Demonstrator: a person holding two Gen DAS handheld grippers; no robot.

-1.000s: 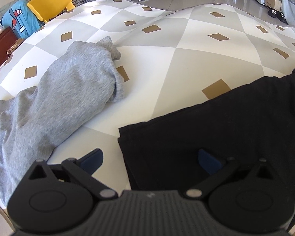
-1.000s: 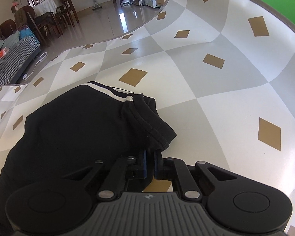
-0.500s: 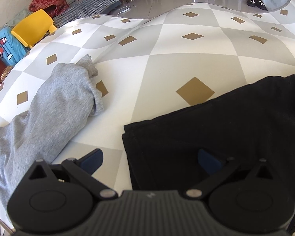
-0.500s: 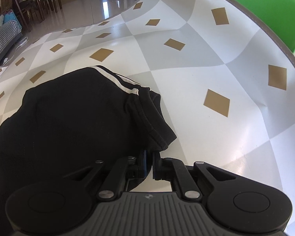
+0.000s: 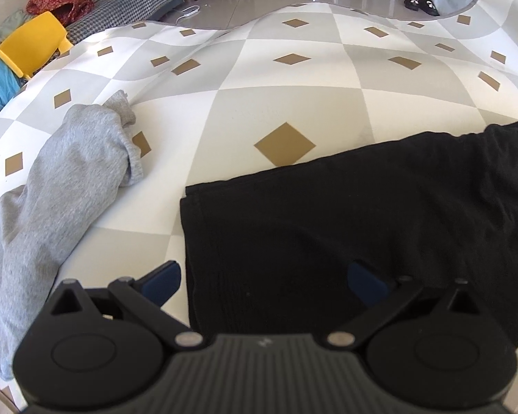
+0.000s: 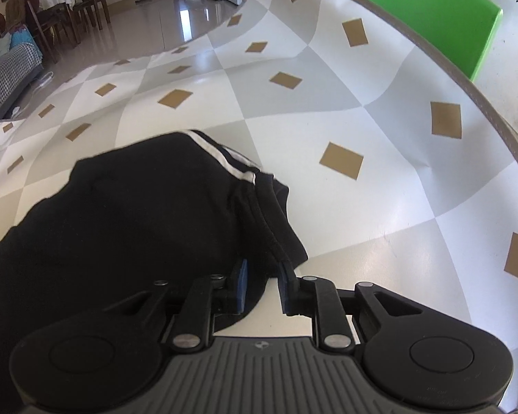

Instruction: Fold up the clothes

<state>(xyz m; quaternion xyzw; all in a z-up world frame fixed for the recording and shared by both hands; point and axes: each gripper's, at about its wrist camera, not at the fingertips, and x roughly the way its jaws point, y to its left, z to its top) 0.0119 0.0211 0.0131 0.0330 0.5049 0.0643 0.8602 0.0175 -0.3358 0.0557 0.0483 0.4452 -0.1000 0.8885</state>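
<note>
A black garment [image 5: 345, 214] lies spread on the diamond-patterned table [image 5: 286, 89]. My left gripper [image 5: 264, 281] is wide open over its near left corner, the fingers straddling the hem. In the right wrist view the same black garment [image 6: 138, 217], with a white stripe at its cuff, lies bunched. My right gripper [image 6: 262, 284] is a little open, its jaws either side of the garment's edge, no longer pinching it.
A grey sweatshirt [image 5: 58, 189] lies crumpled at the table's left side. A yellow chair [image 5: 31, 46] and a sofa [image 5: 121, 0] stand beyond the far left edge. A green chair [image 6: 424, 17] stands past the right edge.
My right gripper has opened from shut and let go of the black garment's edge. Both views have shifted slightly; the left gripper stays open over the hem.
</note>
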